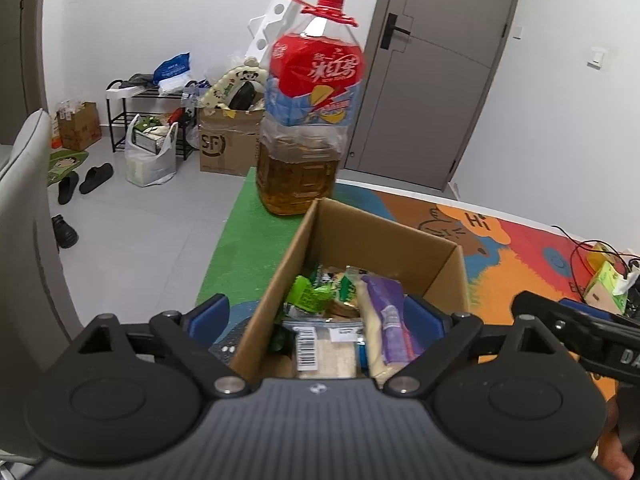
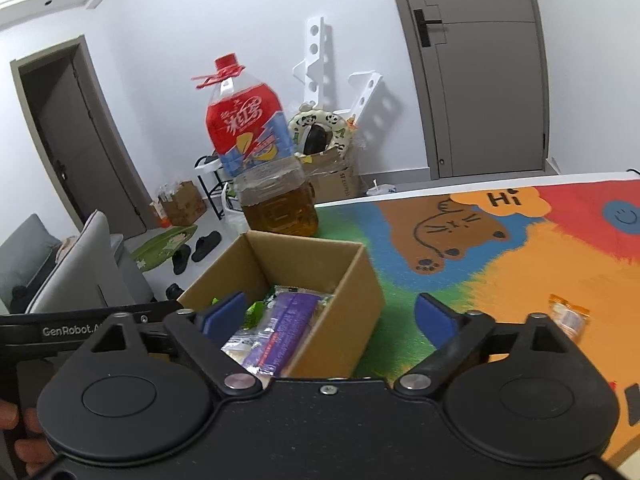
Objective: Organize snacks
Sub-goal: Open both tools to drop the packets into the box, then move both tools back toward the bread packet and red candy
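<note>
The left gripper [image 1: 318,320] has its jaws spread wide and holds nothing; one blue pad sits outside the left wall of the open cardboard box [image 1: 280,280] and the other hangs over the packets inside it, touching none that can be made out. The right gripper [image 2: 330,316] also stands wide open and empty, its left pad above the box's interior and its right pad over the colourful cartoon mat [image 2: 520,264] on the table. Inside the box lie the snacks: a purple packet [image 1: 390,312] laid lengthwise against the right side, a green wrapper [image 1: 306,294] at about 10 o'clock from it, a clear packet with a white barcode label [image 1: 308,346] toward the near wall, and a pale biscuit-like pack [image 1: 344,308] between them; the wrappers overlap, so a count cannot be told. At 12 o'clock from the box, just behind its far wall, stands a large plastic bottle [image 1: 304,120] with a red cap and red-and-blue label, upright and roughly a third full of amber liquid. In the right wrist view one small orange-ended snack packet [image 2: 566,316] lies alone on the mat at about 3 o'clock from the box, well apart from it. A green tissue pack [image 1: 606,290] rests far off at 3 o'clock in the left wrist view.
</note>
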A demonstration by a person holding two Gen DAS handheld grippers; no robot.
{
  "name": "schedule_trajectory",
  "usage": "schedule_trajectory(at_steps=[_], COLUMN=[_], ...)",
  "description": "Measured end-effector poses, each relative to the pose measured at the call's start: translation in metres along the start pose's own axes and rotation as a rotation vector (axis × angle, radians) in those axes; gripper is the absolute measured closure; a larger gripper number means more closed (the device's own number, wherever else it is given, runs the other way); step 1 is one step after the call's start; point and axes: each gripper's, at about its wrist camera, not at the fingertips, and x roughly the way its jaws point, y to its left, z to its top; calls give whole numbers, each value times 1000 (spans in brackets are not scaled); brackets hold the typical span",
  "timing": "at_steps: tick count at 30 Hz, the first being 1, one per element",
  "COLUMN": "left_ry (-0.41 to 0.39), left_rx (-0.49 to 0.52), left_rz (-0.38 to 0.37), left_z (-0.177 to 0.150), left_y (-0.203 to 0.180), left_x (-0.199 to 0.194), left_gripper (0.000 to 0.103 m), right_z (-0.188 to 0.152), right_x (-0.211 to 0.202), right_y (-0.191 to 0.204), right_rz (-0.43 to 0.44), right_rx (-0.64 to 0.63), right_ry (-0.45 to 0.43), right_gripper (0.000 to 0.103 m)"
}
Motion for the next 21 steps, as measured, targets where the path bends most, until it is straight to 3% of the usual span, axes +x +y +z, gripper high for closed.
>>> schedule_trajectory(at_steps=[3,21], left_ry=[-1,-10], left_rx=[1,54], left_rz=[-11,-100], left_z=[0,-10], left_y=[-5,-46], left_x=[0,-11], left_gripper=[10,9], right_z=[-1,-12], right_x=[-10,-57], right_y=[-7,-48], right_rz=[-14,-136], right_rx=[2,79], right_ry=[-12,-65], right_gripper=[0,0])
